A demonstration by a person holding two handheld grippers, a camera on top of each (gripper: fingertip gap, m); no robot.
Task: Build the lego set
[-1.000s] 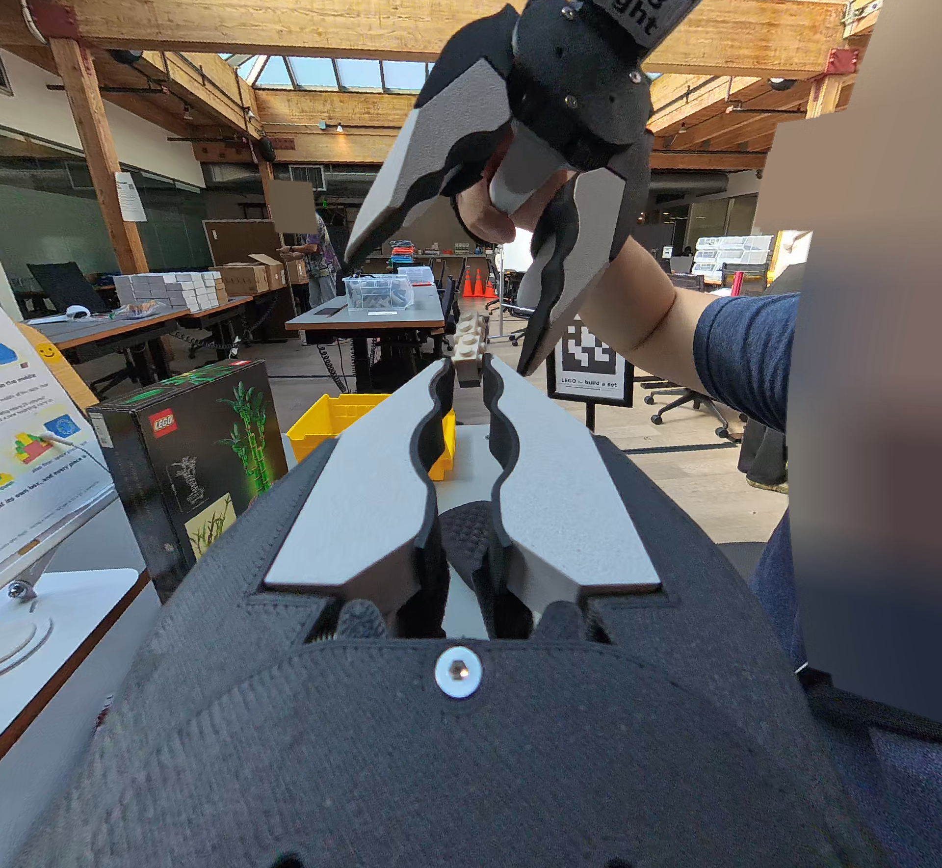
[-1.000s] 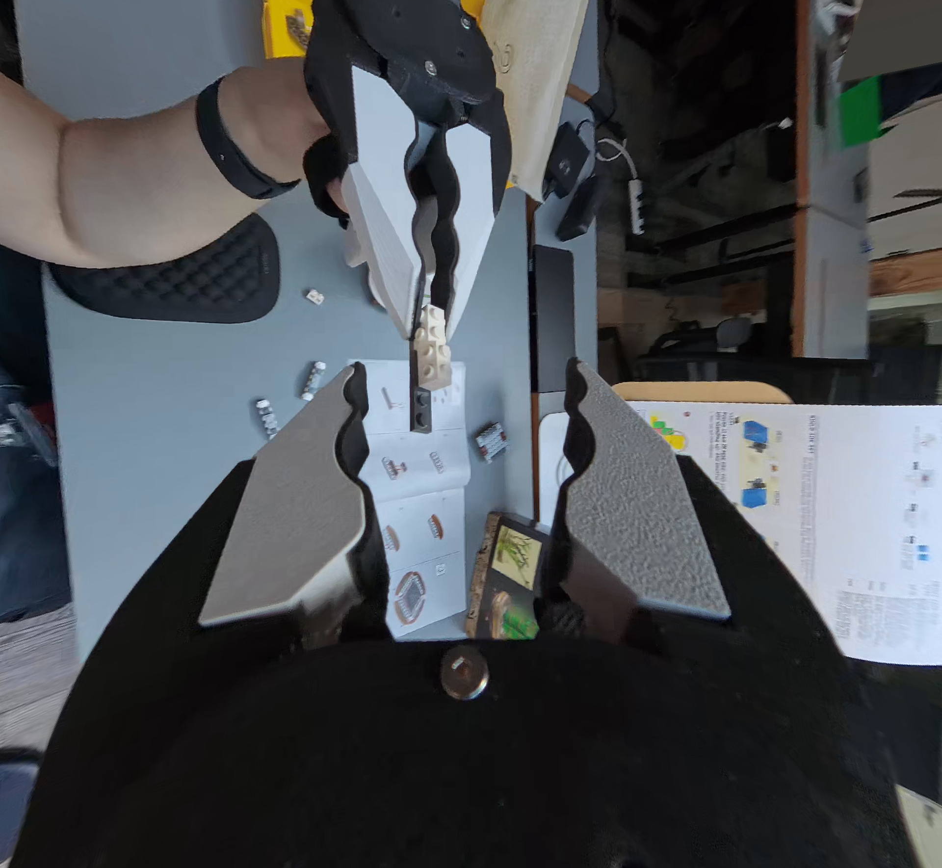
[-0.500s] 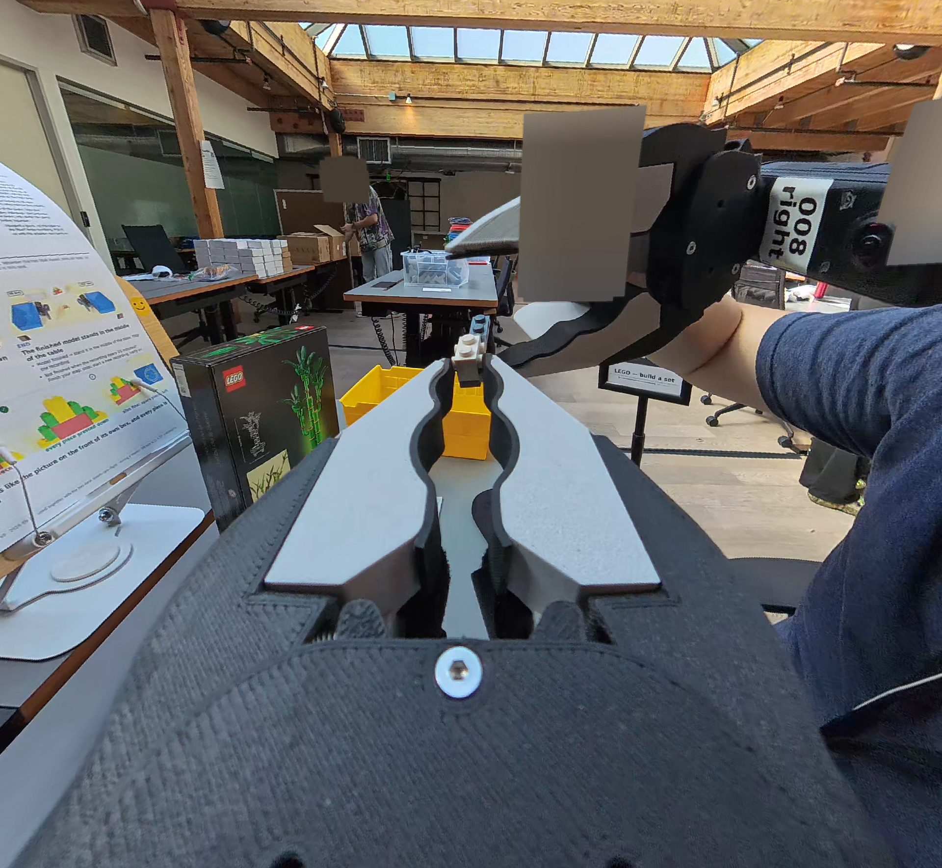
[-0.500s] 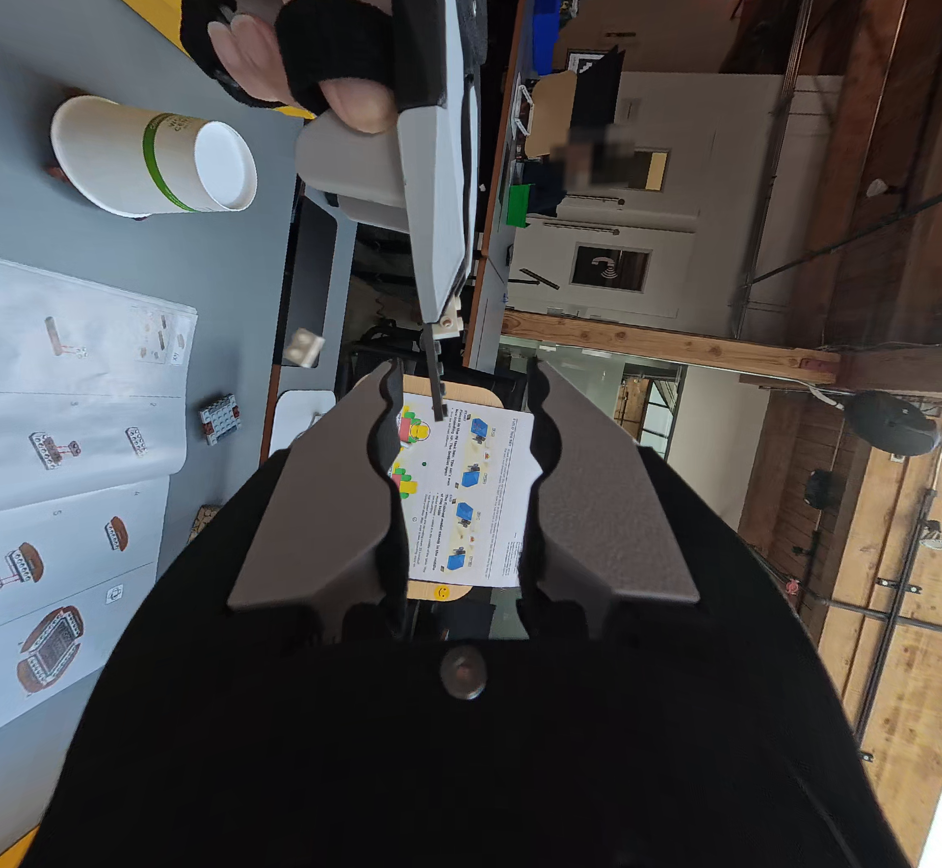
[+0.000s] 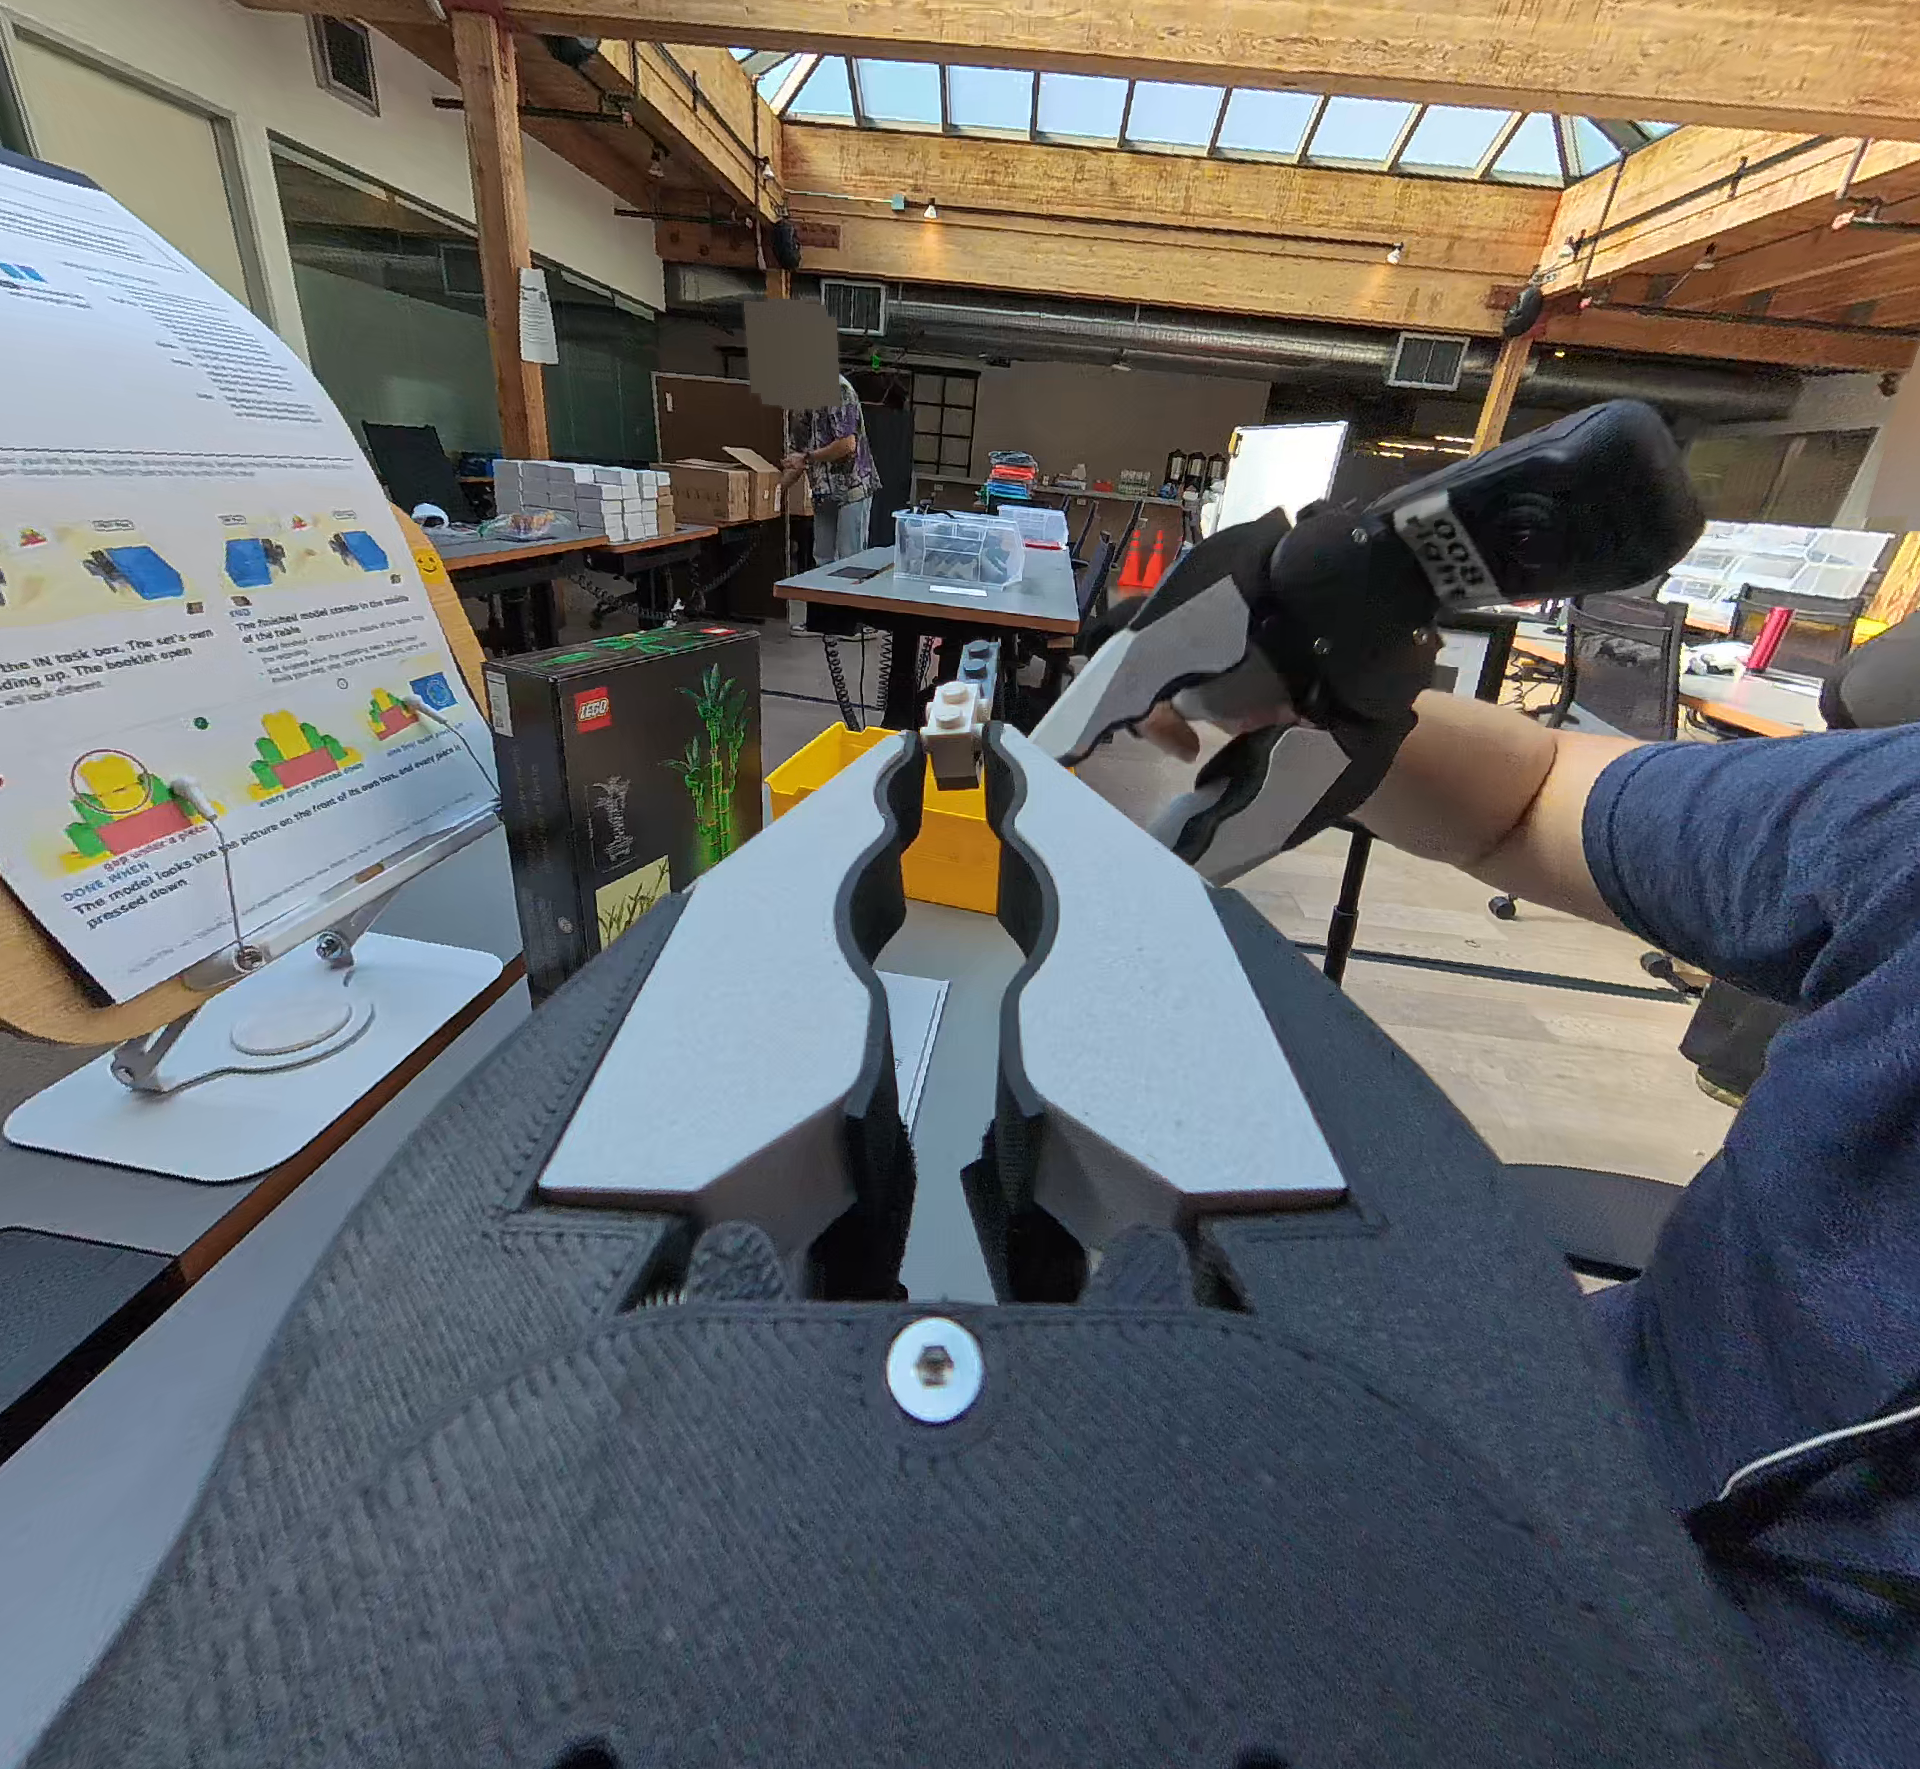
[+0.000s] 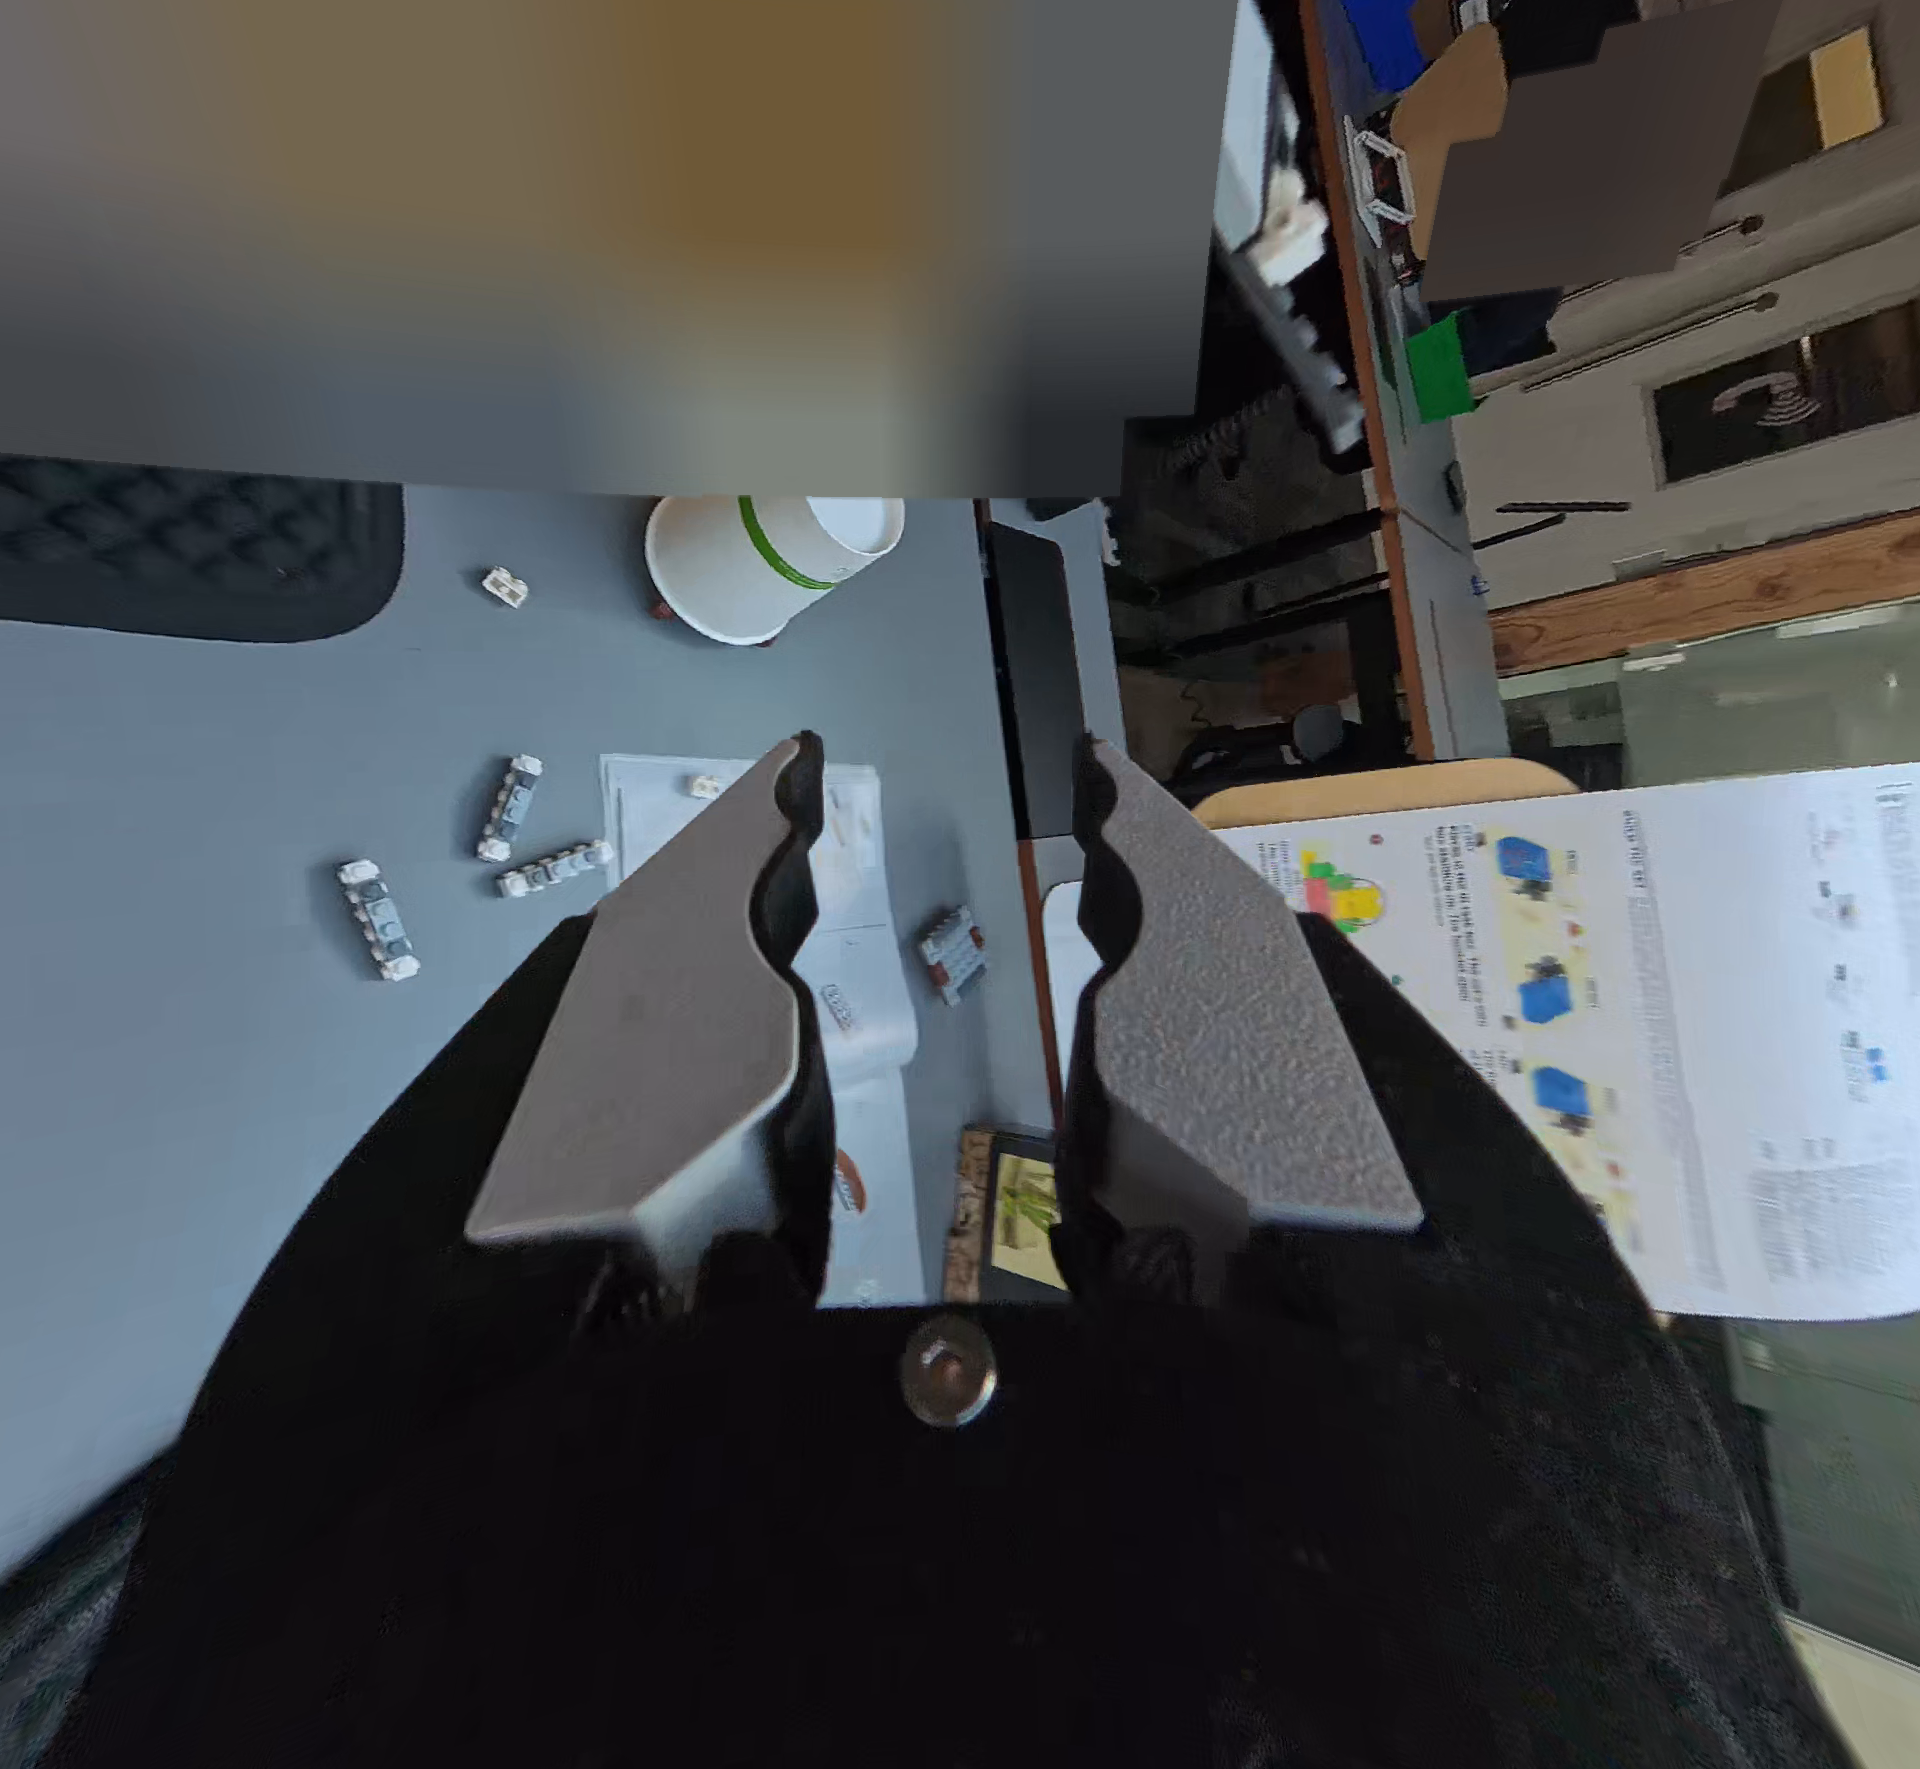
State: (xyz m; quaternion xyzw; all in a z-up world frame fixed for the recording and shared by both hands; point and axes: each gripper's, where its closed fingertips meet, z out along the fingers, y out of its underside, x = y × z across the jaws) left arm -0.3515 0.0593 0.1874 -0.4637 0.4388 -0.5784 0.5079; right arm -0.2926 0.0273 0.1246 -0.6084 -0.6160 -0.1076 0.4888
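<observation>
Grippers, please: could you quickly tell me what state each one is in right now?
Left gripper: closed on a small tan-and-grey brick assembly, held up off the table.
Right gripper: open, holding nothing.

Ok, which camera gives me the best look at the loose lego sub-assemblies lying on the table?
The right wrist view. It looks down on the grey table, where three white-and-grey strips lie left of the open right tongs and a grey block lies between them. The left wrist view shows none of these, only the piece in the left tongs.

Grey table (image 6: pixel 208 743) — bricks (image 6: pixel 379 919), cup (image 6: pixel 748 566), booklet (image 6: pixel 852 888)
</observation>
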